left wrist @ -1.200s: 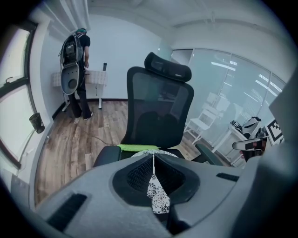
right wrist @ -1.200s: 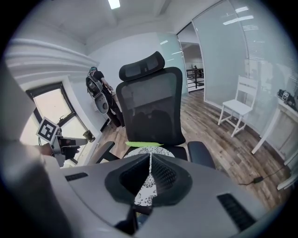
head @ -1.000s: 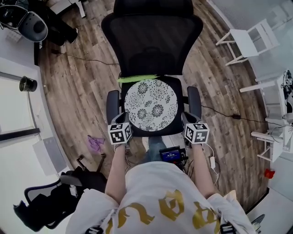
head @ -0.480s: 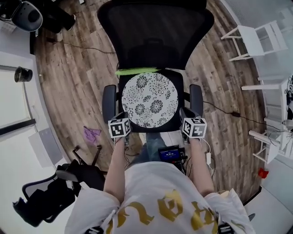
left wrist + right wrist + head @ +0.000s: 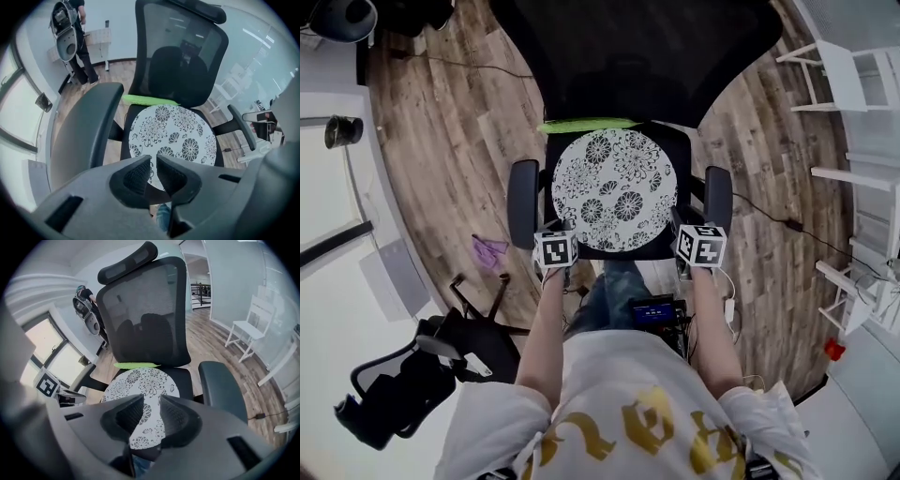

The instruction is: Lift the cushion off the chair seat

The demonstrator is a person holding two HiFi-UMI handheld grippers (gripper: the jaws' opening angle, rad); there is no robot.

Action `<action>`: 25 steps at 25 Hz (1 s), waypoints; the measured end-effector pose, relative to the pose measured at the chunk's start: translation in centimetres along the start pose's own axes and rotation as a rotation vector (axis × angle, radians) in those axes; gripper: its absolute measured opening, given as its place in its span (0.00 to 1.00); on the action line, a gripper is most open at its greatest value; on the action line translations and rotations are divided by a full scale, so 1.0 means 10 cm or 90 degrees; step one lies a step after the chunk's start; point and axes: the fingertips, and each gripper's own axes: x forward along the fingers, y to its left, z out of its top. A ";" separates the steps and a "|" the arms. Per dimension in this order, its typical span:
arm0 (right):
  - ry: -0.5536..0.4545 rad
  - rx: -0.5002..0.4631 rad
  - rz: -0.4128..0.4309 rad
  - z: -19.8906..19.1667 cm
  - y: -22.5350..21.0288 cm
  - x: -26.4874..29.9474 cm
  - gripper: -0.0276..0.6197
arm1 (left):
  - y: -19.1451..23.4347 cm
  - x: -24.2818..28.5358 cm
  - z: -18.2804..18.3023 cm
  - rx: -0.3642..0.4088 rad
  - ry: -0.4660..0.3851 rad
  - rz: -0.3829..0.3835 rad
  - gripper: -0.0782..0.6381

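A round white cushion with black flower print lies flat on the seat of a black mesh office chair. My left gripper hangs at the seat's front left corner, just short of the cushion's rim. In the left gripper view its jaws are shut with nothing in them, and the cushion lies beyond them. My right gripper is at the front right corner. Its jaws are opening and nothing is between them; the cushion shows through the gap, a little further on.
Padded armrests flank the seat just outside each gripper. A green strip lies behind the cushion. On the wood floor are a purple cloth, a cable, white chairs at right and a tipped black chair at lower left.
Both grippers have come down and closer to the seat's front edge. The right gripper's jaws have parted. The cushion has not moved.
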 end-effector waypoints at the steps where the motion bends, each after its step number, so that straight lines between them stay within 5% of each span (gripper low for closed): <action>1: 0.007 -0.012 -0.004 0.00 -0.01 0.05 0.18 | 0.01 0.07 -0.03 0.003 0.011 0.006 0.13; 6: 0.035 -0.041 -0.031 0.00 -0.10 0.35 0.23 | 0.21 0.36 -0.17 -0.043 0.054 0.047 0.16; 18: 0.091 -0.011 -0.059 0.06 -0.33 1.04 0.36 | 0.25 0.78 -0.21 -0.097 0.118 0.044 0.33; 25: 0.135 -0.079 -0.073 0.01 -0.42 1.39 0.39 | 0.46 1.00 -0.19 -0.108 0.138 0.105 0.39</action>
